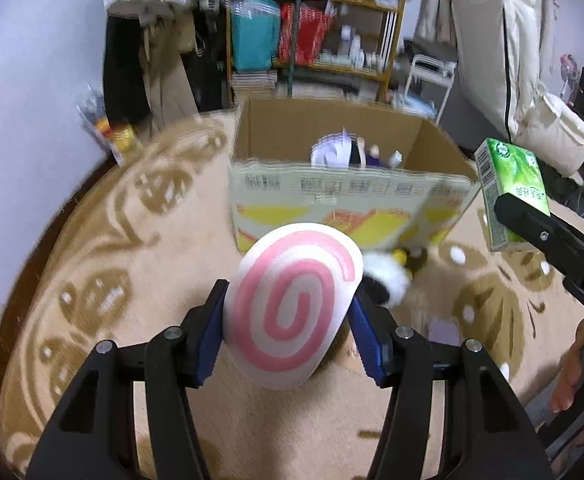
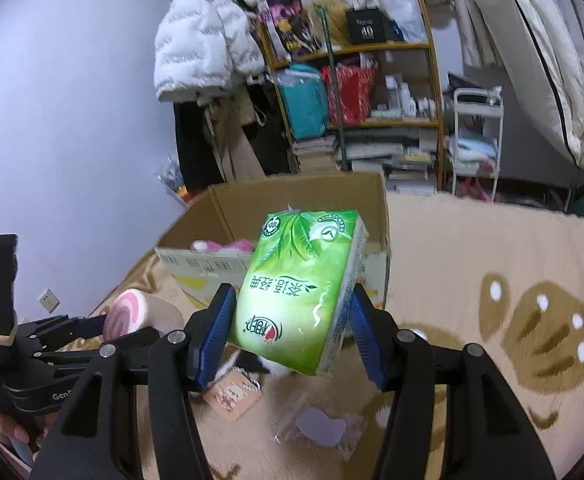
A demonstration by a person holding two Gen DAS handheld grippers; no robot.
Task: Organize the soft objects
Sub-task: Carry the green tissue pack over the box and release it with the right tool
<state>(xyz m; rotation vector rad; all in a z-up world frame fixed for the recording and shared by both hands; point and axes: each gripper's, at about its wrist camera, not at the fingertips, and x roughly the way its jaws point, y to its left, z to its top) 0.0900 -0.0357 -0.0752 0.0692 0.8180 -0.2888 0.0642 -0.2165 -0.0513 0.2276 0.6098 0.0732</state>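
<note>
both jaws clamped: left gripper [image 1: 289, 334] squeezing round swirl cushion [image 1: 294, 304], right gripper [image 2: 292, 334] glossy tissue pack [image 2: 298, 288].

The cardboard box [image 1: 344, 200] stands open-topped at 12 o'clock, its near wall the only barrier to entry from above. At 1 o'clock a black-and-white plush [image 1: 388, 280] lies against the wall's foot; rug [image 1: 131, 264] toward 9 o'clock is bare.

— What's unclear in the cardboard box [image 1: 332, 196]?
— Its contents are blurred. A black-and-white plush [image 1: 388, 280] sits half hidden behind the swirl cushion [image 1: 292, 308].
— And the shelf [image 2: 356, 92]?
— Items too small to identify.
</note>
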